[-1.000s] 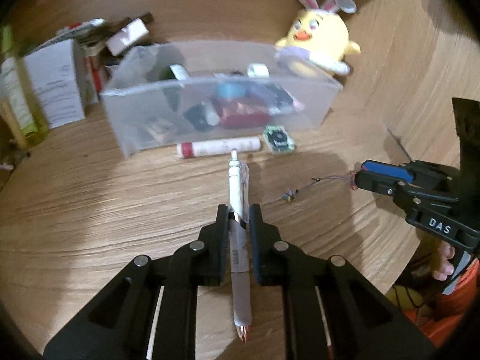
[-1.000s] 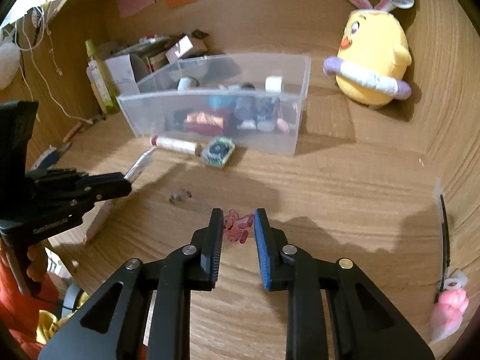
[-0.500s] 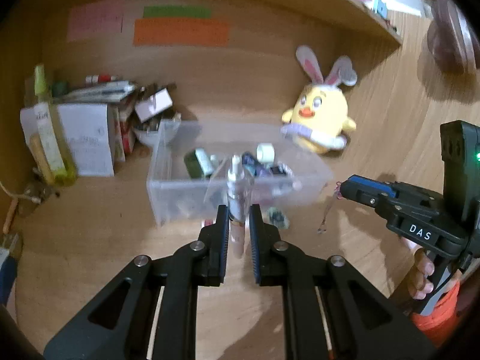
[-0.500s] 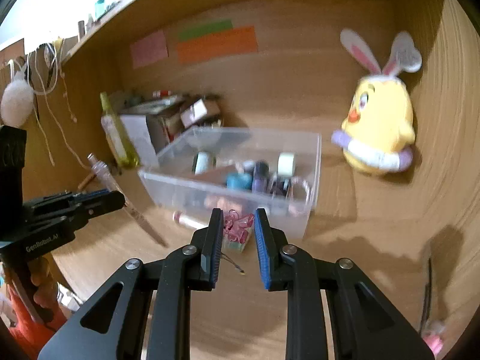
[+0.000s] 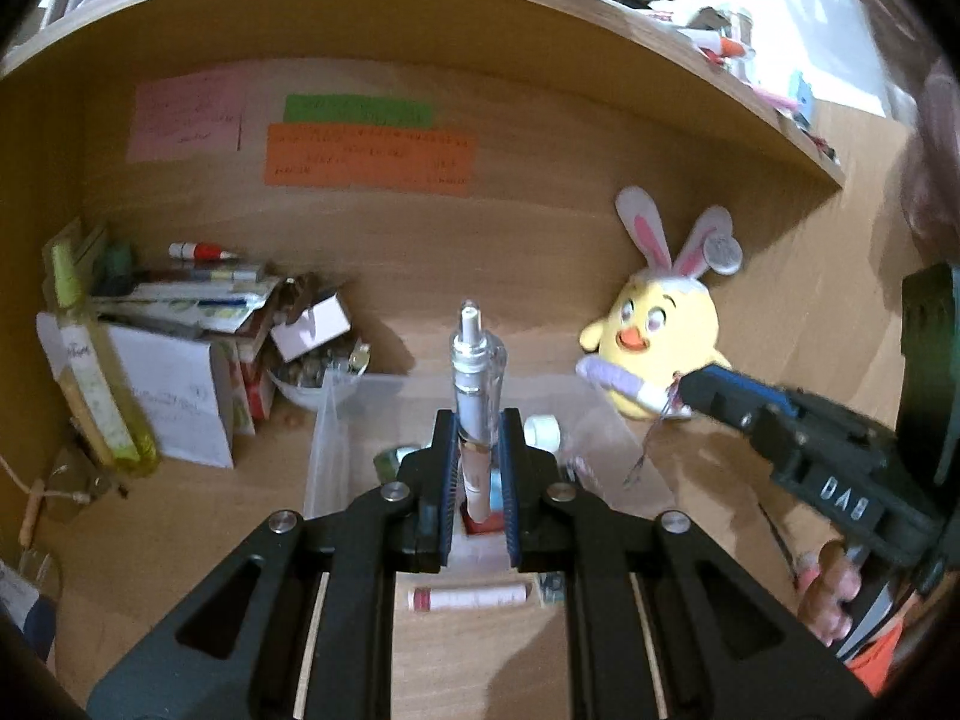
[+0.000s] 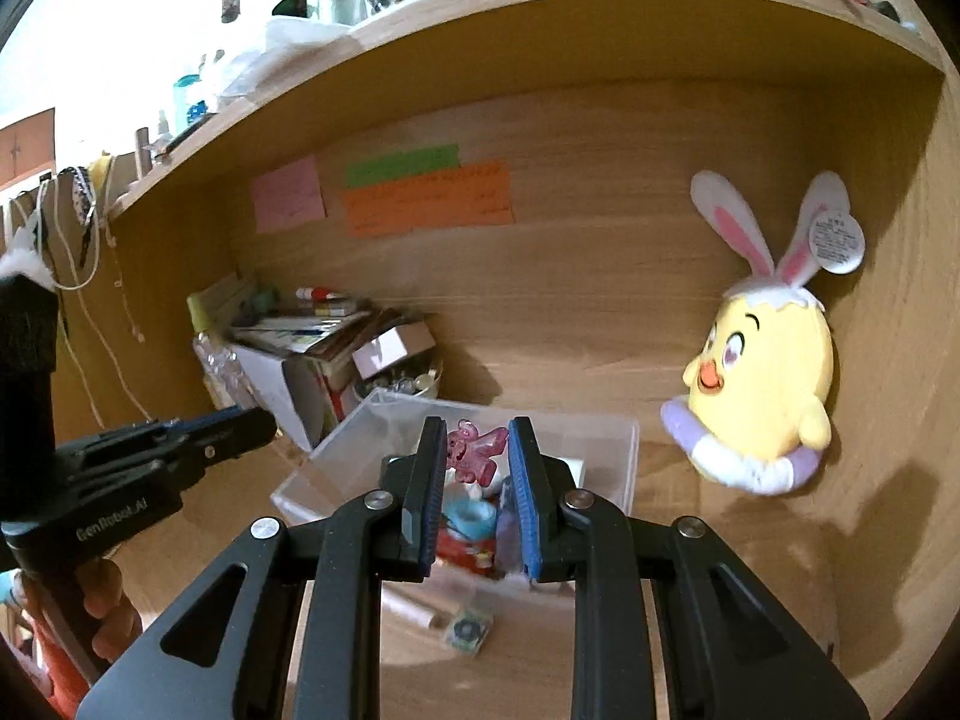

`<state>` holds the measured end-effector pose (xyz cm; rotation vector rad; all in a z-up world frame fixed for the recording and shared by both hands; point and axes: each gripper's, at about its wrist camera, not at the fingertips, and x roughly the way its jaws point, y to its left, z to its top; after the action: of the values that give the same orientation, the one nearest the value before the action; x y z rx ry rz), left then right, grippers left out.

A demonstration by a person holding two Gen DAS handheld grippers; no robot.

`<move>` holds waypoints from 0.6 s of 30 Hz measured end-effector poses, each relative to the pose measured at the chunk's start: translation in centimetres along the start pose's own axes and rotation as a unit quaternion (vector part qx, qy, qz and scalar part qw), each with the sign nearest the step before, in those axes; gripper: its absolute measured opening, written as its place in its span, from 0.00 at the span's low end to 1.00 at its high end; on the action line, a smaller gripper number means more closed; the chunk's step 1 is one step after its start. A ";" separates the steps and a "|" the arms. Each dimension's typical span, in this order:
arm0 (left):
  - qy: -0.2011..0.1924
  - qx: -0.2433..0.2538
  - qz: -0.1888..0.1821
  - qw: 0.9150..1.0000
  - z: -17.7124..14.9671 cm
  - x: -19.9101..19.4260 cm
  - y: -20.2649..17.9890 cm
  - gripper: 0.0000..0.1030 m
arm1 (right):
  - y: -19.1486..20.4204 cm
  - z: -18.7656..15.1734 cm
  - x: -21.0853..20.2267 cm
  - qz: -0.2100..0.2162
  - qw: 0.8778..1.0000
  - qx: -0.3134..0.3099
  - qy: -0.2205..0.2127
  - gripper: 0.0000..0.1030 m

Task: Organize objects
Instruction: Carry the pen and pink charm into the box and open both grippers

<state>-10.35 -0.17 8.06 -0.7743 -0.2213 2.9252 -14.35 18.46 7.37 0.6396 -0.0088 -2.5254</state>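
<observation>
Clear bin (image 6: 606, 429): tape roll (image 6: 471, 517), red packet and small items held inside (partly hidden).
Left gripper (image 5: 477, 420): clamped on clear pen (image 5: 474, 384), above bin.
Right gripper (image 6: 477, 429): clamped on pink bear charm (image 6: 471, 450), above bin.

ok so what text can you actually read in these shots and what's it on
"DAS": on the right gripper body, left wrist view.
"GenRobot.AI": on the left gripper body, right wrist view.
Too blurred or small to read: handwriting on the pink note, green note and orange note; round tag on the plush chick; white box.
</observation>
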 end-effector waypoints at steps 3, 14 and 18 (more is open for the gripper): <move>0.005 -0.004 -0.003 1.000 1.0 1.5 0.0 0.12 | -0.4 0.3 1.8 0.001 1.000 0.000 0.017 0.18; 0.115 -0.043 -0.048 0.991 -0.6 9.5 1.1 0.12 | -2.6 -2.1 8.2 0.007 0.994 0.001 0.112 0.18; 0.132 -0.063 -0.047 0.988 -0.7 10.9 2.0 0.12 | -3.0 -2.6 10.1 -0.010 0.991 -0.006 0.134 0.19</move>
<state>-19.53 -0.57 1.87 -1.1242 -0.4073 2.7053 -22.23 16.31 0.23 0.9732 0.1098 -2.4356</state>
